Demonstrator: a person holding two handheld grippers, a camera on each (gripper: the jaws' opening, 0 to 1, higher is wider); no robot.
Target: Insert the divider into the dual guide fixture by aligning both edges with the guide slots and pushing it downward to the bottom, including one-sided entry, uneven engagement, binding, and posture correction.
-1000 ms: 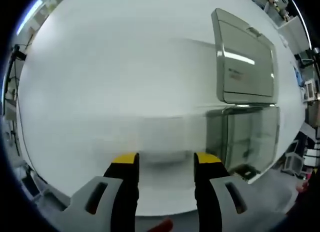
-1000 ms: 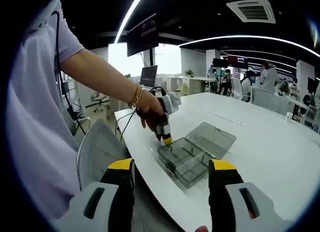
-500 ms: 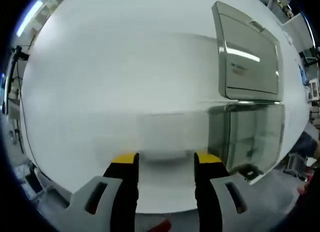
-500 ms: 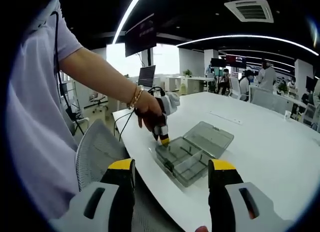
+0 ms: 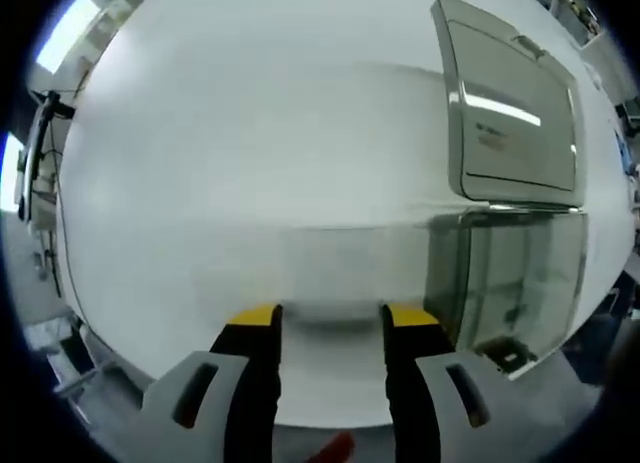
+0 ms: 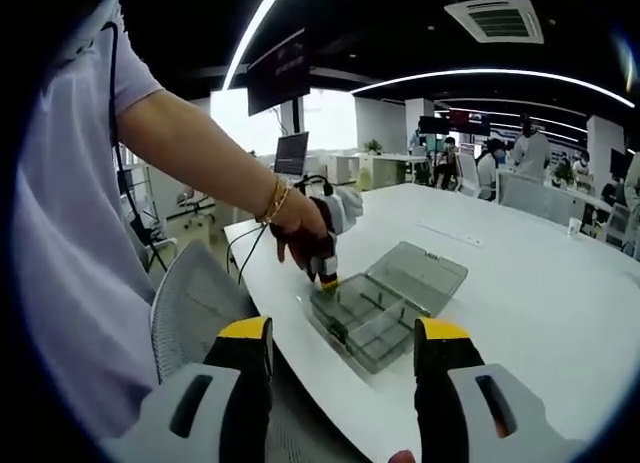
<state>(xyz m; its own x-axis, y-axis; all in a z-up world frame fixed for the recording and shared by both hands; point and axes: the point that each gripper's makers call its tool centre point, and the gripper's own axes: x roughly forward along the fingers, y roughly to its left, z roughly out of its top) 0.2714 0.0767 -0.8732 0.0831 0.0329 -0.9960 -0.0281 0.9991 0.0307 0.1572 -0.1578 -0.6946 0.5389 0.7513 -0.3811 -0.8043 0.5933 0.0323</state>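
Observation:
A clear plastic box, the guide fixture (image 5: 510, 278), lies on the white table (image 5: 250, 133) with its lid (image 5: 510, 113) folded open beyond it. A faint, clear rectangular sheet, seemingly the divider (image 5: 345, 268), lies flat on the table left of the box. My left gripper (image 5: 328, 318) stands open, its yellow tips at either side of the sheet's near edge. In the right gripper view, a person's hand holds the left gripper (image 6: 326, 271) tip-down at the fixture's (image 6: 365, 318) left corner. My right gripper (image 6: 342, 333) hangs open, short of the table edge, holding nothing.
A grey mesh chair (image 6: 195, 303) stands by the table's near corner. The person's arm (image 6: 200, 148) with a bracelet reaches in from the left. Cables (image 6: 250, 248) trail off the table's far corner. Desks, monitors and people fill the background.
The left gripper view has shifted slightly, so box and lid sit a little further right. Its jaw tips stand a touch closer together. The right gripper view is almost the same.

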